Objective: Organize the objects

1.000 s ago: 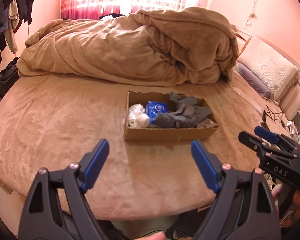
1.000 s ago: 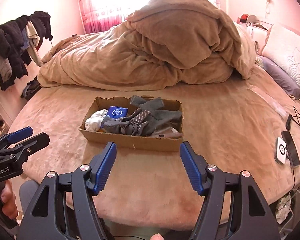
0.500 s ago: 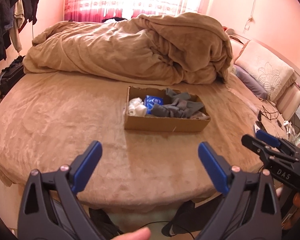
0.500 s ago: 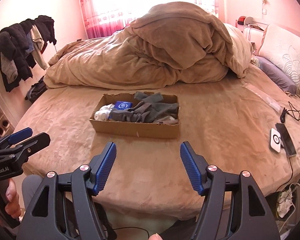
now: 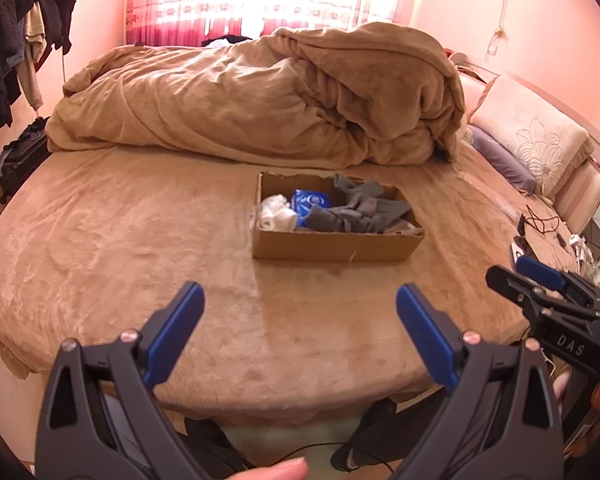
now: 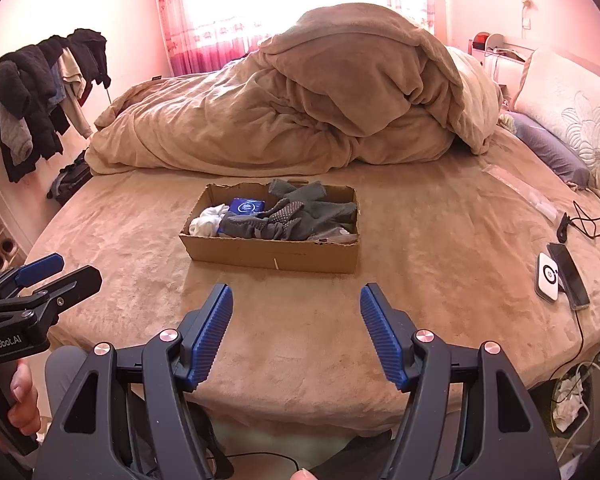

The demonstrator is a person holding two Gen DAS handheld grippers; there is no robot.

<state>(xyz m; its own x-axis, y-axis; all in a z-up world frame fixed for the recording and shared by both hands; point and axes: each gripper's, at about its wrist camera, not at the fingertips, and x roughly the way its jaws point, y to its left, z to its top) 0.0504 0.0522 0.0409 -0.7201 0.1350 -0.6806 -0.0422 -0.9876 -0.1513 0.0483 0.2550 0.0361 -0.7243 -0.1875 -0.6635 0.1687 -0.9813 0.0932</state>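
A shallow cardboard box (image 5: 332,246) (image 6: 272,256) sits on the bed. It holds grey gloves (image 5: 360,210) (image 6: 300,216), a blue packet (image 5: 311,202) (image 6: 246,206) and a white cloth bundle (image 5: 277,214) (image 6: 208,218). My left gripper (image 5: 300,328) is open and empty, held back over the bed's near edge, well short of the box. My right gripper (image 6: 296,328) is open and empty, also back from the box. Each gripper shows at the side of the other's view: the right one (image 5: 540,284), the left one (image 6: 48,276).
A heaped tan duvet (image 5: 260,96) (image 6: 320,100) fills the far half of the bed. Pillows (image 6: 572,120) lie at right. A phone (image 6: 570,274), a white charger (image 6: 548,276) and cables lie near the bed's right edge. Clothes (image 6: 40,88) hang at left.
Both grippers have pulled back and up from the box, which now looks smaller and farther. The left gripper's jaws have opened wider.
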